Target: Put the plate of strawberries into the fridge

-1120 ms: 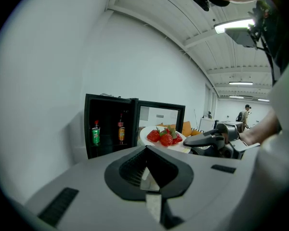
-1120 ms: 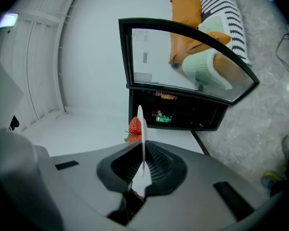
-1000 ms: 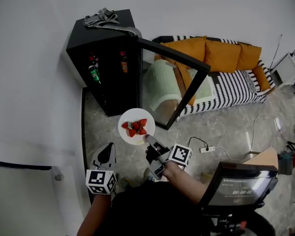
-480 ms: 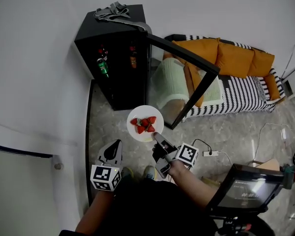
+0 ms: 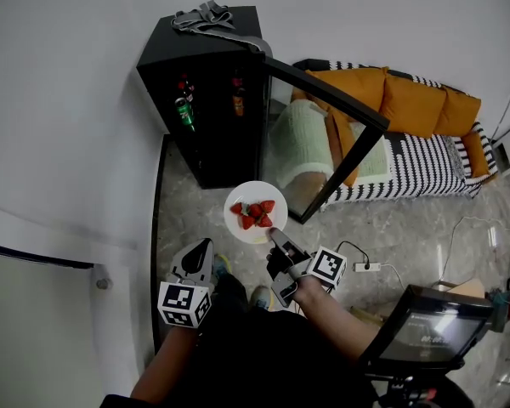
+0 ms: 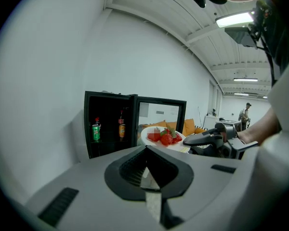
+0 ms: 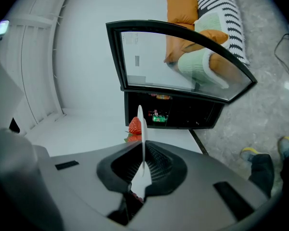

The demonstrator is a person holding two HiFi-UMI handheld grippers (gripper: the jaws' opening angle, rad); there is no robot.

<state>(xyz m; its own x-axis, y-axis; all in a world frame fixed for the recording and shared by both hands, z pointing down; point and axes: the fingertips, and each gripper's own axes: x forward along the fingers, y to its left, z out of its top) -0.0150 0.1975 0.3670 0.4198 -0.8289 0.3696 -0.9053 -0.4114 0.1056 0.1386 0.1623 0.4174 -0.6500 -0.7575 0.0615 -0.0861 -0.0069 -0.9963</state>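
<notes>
A white plate [image 5: 241, 224] with several red strawberries [image 5: 253, 214] hangs in the air in front of the open black fridge [image 5: 208, 100]. My right gripper [image 5: 274, 238] is shut on the plate's near rim. In the right gripper view the plate [image 7: 140, 134] stands edge-on between the jaws, with a strawberry [image 7: 135, 125] to its left and the fridge [image 7: 173, 115] beyond. My left gripper [image 5: 202, 248] hangs low at the left, shut and holding nothing. From the left gripper view the plate [image 6: 177, 147] and my right gripper [image 6: 216, 141] show ahead on the right.
The fridge's glass door [image 5: 327, 138] stands swung open to the right. A can [image 5: 185, 113] and bottles [image 5: 238, 100] stand on the shelf inside. Grey cloth [image 5: 206, 15] lies on the fridge's top. A striped sofa with orange cushions [image 5: 412, 100] is behind the door. A power strip [image 5: 367, 267] lies on the floor.
The plate in my right gripper has come a little closer to the fridge opening, and the fridge has slid rightwards in the head view. My left gripper keeps its place beside me.
</notes>
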